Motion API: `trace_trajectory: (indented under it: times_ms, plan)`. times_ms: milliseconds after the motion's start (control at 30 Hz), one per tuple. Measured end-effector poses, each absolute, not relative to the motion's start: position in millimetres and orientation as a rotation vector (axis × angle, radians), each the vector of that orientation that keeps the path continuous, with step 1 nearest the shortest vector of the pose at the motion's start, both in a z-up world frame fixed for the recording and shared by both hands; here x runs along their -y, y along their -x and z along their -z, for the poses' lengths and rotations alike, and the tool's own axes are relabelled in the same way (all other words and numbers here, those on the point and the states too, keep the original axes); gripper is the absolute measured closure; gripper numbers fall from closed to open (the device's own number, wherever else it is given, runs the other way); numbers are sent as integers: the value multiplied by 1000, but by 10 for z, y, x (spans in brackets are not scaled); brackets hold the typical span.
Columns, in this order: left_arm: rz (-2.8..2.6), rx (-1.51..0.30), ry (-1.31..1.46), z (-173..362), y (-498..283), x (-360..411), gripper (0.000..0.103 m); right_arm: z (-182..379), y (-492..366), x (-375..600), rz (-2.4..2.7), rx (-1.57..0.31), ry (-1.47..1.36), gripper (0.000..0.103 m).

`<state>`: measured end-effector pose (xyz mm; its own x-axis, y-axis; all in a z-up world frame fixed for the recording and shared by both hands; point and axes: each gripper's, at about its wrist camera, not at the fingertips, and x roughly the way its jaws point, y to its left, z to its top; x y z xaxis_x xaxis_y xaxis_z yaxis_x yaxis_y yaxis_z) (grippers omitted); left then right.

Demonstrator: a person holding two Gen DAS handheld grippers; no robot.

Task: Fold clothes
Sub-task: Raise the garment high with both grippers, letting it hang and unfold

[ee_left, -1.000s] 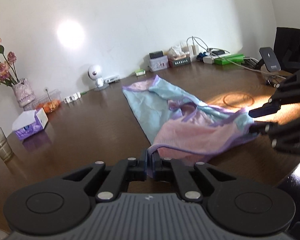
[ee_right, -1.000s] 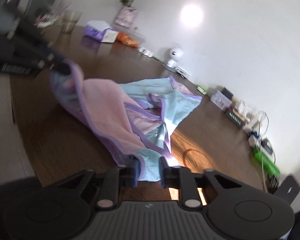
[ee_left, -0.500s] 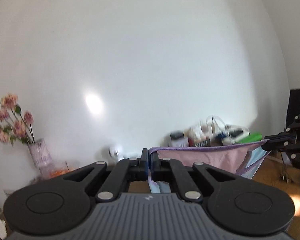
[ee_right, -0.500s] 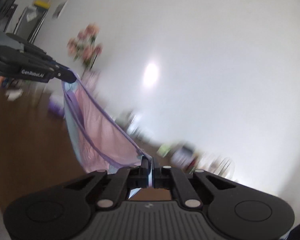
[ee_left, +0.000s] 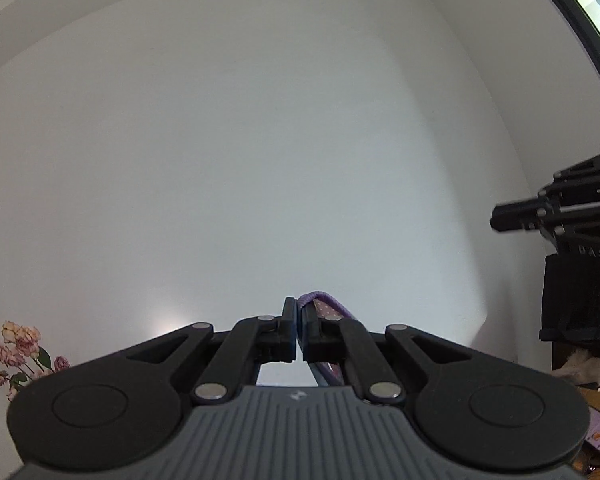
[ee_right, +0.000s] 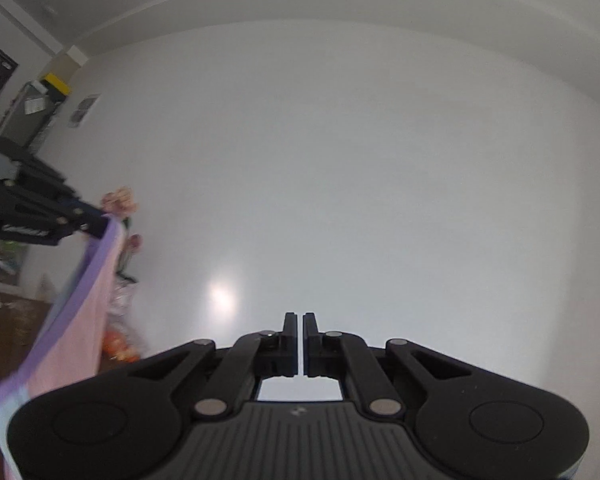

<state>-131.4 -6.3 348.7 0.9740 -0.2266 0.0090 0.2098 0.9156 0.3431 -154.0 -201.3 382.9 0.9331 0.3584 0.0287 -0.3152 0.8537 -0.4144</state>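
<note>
Both grippers have tilted further up since half a second ago, so the wall now fills both views and the table has nearly dropped out. Left gripper (ee_left: 299,330) is clamped on the purple hem of the pink garment (ee_right: 84,300), which hangs below it at left. Right gripper (ee_right: 302,334) has jaws nearly together; cannot tell if cloth is between them.

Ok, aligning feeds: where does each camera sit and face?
Left wrist: on the left gripper, tilted up at the white wall; its closed jaws pinch the garment; right gripper at right edge.
Right wrist: on the right gripper, facing that wall; own closed jaws below, left gripper at left.
Shared: wall, garment, flowers.
</note>
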Motion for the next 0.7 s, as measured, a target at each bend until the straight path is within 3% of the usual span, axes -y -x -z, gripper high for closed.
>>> trace_trajectory:
  times_ms: [33,67,100,167,400,700]
  plan:
    - [222,26,-364,-3409,1199,84,101,-3649,1440,1986,-433,45,416,101]
    - [223,2,-380,-3340,1082,110,101,-3434,1341,1936,-510,-20,415,93]
    - [223,-22,-393,-3282,965,138,101,-3241,1266,1889,-561,-69,400,78]
    - [213,-62,-421,-3179,709,204,101,-2907,1192,1803,-630,-125,330,60]
    - [272,-166,-424,-3015,-330,351,101,-2240,933,1432,-886,-214,108,53]
    - [364,-218,-385,-2706,-856,465,101,-1041,-386,755,-631,-454,227,49]
